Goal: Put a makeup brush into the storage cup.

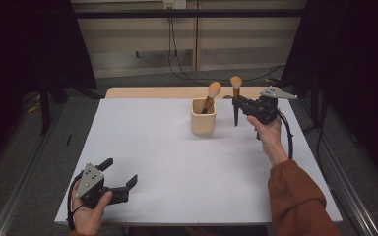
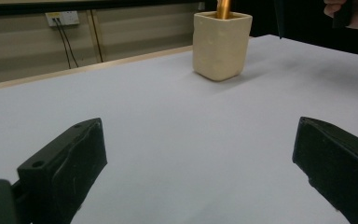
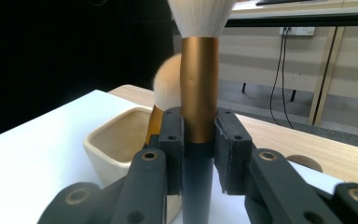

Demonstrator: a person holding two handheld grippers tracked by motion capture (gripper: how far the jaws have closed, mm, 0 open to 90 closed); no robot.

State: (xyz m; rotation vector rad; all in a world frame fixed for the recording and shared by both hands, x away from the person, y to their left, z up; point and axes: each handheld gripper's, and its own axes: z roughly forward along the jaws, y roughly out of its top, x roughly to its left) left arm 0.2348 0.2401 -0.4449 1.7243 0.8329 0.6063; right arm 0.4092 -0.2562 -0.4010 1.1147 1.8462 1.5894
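A cream square cup (image 1: pixel 203 117) (image 2: pixel 221 44) (image 3: pixel 121 144) stands on the white table (image 1: pixel 177 162), toward the back. One makeup brush (image 1: pixel 210 96) leans inside it, fluffy head up. My right gripper (image 1: pixel 236 102) (image 3: pixel 198 154) is shut on a second makeup brush (image 1: pixel 236 98) (image 3: pixel 198 93), held upright just right of the cup and above the table; its gold ferrule sits between the pads, its dark handle hanging down. My left gripper (image 1: pixel 121 173) (image 2: pixel 200 158) rests near the front left edge, open and with nothing between its fingers.
A wooden strip (image 1: pixel 177 92) runs along the table's far edge. Cables (image 1: pixel 177 59) hang from a wall socket behind. A dark curtain (image 1: pixel 354 73) stands at the right and dark equipment (image 1: pixel 24 59) at the left. Metal rails (image 1: pixel 354 196) flank the table.
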